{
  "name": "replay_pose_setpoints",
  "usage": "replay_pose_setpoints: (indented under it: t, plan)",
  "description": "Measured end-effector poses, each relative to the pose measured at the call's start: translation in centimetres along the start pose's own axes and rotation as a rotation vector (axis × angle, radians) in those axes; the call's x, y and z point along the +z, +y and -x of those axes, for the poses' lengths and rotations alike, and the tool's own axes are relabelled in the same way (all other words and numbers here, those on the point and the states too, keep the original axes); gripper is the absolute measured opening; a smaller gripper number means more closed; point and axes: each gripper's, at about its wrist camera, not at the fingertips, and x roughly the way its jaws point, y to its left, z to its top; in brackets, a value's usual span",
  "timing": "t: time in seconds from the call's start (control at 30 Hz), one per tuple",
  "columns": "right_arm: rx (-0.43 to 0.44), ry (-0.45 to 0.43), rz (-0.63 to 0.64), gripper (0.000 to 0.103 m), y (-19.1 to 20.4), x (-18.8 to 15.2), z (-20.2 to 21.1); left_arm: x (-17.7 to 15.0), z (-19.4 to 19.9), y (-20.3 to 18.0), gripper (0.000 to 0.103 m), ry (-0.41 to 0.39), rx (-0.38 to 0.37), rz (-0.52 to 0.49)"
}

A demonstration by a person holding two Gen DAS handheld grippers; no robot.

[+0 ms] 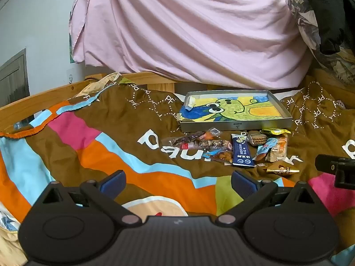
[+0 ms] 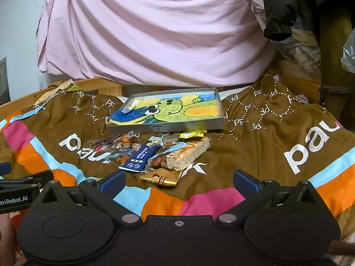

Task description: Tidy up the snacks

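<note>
Both the left gripper and right gripper gape wide, grasping nothing above the bedspread. Ahead, apart from the fingers, the snacks lie heaped before the tray. "PF" dots the cloth; the left gripper's body reads "enRobot.AI".

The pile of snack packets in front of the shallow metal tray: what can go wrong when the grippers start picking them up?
1. The packets overlap: lifting the dark blue stick packet may drag neighbours along.
2. The soft brown patterned blanket may get pinched with a flat packet like the gold foil packet.
3. The shallow grey metal tray lies on soft bedding and may tip.
</note>
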Motion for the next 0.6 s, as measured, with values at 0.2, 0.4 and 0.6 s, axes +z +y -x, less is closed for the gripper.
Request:
replay_pose_setpoints:
  t: [0.2, 0.4, 0.6]
  plan:
    - [-0.001, 0.000, 0.003, 0.102, 0.05, 0.02, -0.01, 0.04, 0.08, -0.04, 0.103, 0.002, 0.001, 0.001]
    - [-0.001, -0.002, 0.003, 0.102, 0.07, 0.01, 0.03, -0.38, -0.13, -0.06, 0.103, 0.010, 0.001, 0.002]
    - [-0.001, -0.002, 0.004, 0.102, 0.10, -0.02, 0.06, -0.10, -0.16, 0.15, 0.103, 0.012, -0.006, 0.008]
